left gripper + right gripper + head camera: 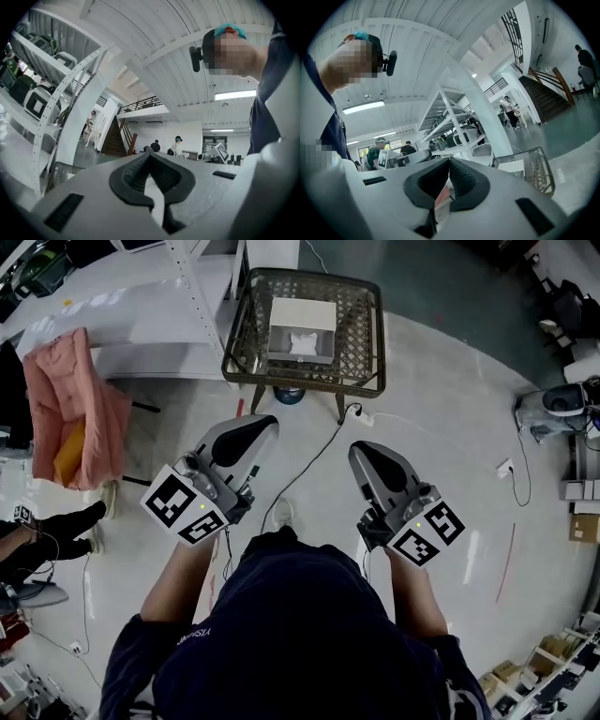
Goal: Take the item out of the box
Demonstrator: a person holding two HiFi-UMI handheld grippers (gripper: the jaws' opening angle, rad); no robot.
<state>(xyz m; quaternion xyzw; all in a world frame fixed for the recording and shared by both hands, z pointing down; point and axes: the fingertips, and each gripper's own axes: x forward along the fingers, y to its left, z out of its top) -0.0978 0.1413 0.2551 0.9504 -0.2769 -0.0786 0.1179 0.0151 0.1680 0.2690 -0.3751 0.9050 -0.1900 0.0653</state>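
A white open box (302,330) stands on a brown wicker-topped table (361,352) ahead of me, with a crumpled white item (303,343) inside it. Both grippers are held close to my body, well short of the table, and tilted upward. My left gripper (265,424) has its jaws together with nothing between them; in the left gripper view its tips (150,154) meet against the hall ceiling. My right gripper (362,449) is also shut and empty (449,161). The right gripper view shows the table (543,176) and box (512,165) low at the right.
A pink cloth (70,399) hangs over something at the left beside a white shelf rack (141,320). A black cable (319,456) runs across the floor toward the table. A grey machine (553,409) stands at the right. People stand far off in the hall.
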